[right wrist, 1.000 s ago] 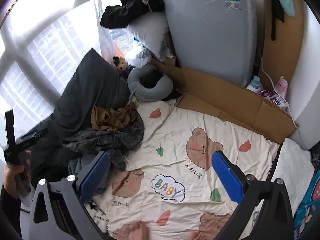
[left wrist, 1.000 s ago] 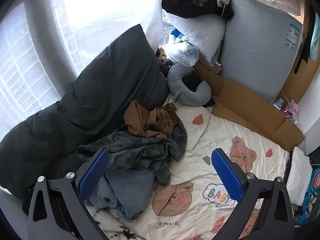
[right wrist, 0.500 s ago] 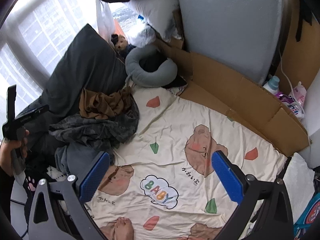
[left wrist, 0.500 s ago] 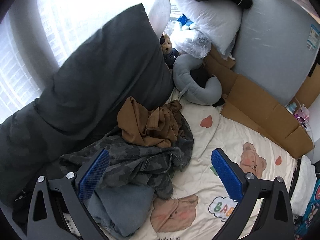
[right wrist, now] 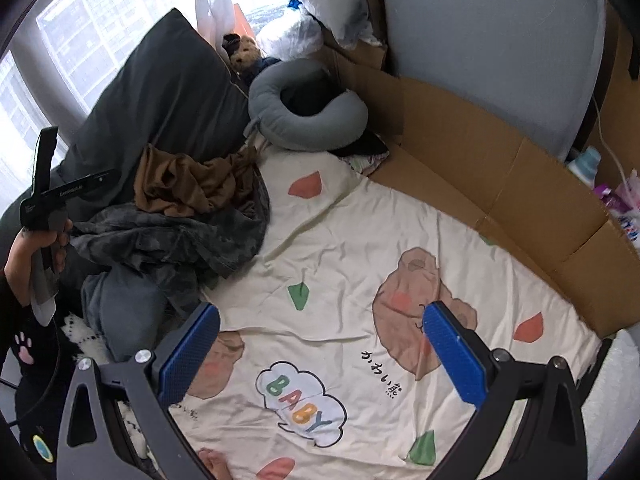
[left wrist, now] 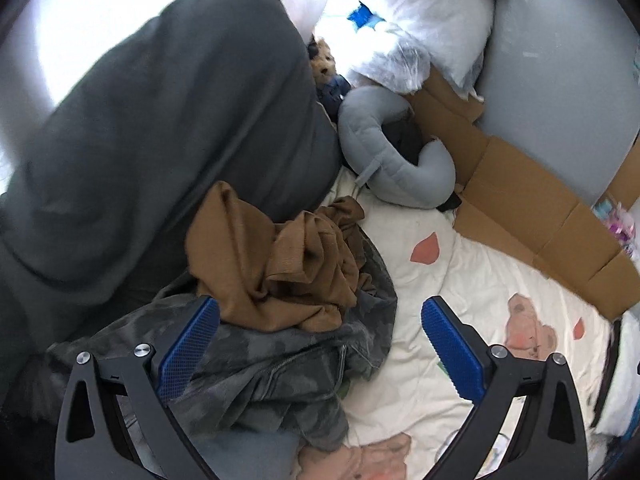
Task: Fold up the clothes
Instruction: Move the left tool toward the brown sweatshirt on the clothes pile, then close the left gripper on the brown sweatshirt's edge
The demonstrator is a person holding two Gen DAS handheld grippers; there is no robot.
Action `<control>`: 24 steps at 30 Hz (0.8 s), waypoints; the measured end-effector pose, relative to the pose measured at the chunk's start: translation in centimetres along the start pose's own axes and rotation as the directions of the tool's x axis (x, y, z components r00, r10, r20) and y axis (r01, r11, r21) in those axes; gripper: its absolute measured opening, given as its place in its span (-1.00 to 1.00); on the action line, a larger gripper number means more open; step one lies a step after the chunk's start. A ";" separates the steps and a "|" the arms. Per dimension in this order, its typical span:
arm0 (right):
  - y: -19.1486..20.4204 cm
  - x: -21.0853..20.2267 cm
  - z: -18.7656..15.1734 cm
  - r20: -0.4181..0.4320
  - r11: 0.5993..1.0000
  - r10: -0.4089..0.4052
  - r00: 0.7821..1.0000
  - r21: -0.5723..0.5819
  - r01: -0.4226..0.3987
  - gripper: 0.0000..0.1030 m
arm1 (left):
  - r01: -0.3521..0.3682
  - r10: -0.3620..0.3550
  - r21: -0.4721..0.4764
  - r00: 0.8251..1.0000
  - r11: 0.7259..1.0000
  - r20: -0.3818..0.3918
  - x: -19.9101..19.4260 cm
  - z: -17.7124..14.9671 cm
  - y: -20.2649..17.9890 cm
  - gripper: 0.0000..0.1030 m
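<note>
- Hovering over the heap of clothes at the edge of the bed, the left claw (left wrist: 320,344) is aiming steeply down with its blue pads spread wide and just beginning to draw together — nothing is pinched yet, though the brown garment (left wrist: 276,264) and the camouflage jacket (left wrist: 264,364) are lying in the gap below them.
- Sitting crumpled on top of the heap, the brown garment is the easiest piece to lift first, which is probably why the left claw is lining up here.
- Waiting released over the cream bear-print bedsheet (right wrist: 352,240), the right claw (right wrist: 320,352) is gripping nothing; the bare sheet beneath it looks like the spot being kept free for spreading and folding.
- Leaning against the window, the dark grey pillow (left wrist: 168,140) is walling in the heap on one side.
- Hiding under the jacket, a blue-grey garment (right wrist: 120,304) is showing only in part — its kind is hard to make out.
- Gripping the left tool's handle, the person's left hand (right wrist: 30,252) is showing only at the right view's edge, half cut off.
- Blurring at the far corner, the small stuffed toy (right wrist: 245,53) and things behind the neck pillow (right wrist: 308,120) are staying unclear.
</note>
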State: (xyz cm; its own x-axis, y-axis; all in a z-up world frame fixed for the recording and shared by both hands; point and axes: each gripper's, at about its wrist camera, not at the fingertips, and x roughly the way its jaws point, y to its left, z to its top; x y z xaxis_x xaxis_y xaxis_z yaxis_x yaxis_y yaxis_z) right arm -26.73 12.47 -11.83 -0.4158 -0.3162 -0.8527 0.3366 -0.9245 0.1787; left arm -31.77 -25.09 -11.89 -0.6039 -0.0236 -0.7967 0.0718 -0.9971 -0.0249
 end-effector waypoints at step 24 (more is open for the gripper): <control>-4.4 8.9 -6.7 -0.001 0.995 0.053 0.999 0.081 -0.053 0.99 | -0.077 0.087 0.134 0.994 0.988 -0.069 12.5 0.1 1.4 -0.09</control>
State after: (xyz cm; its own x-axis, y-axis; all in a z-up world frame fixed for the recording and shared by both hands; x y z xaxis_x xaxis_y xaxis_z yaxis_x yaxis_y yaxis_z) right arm -26.26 15.15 -23.50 -0.3962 -0.3644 -0.8428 0.2884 -0.9208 0.2625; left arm -39.35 -26.81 -21.83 -0.5393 -0.1050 -0.8356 0.0113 -0.9930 0.1175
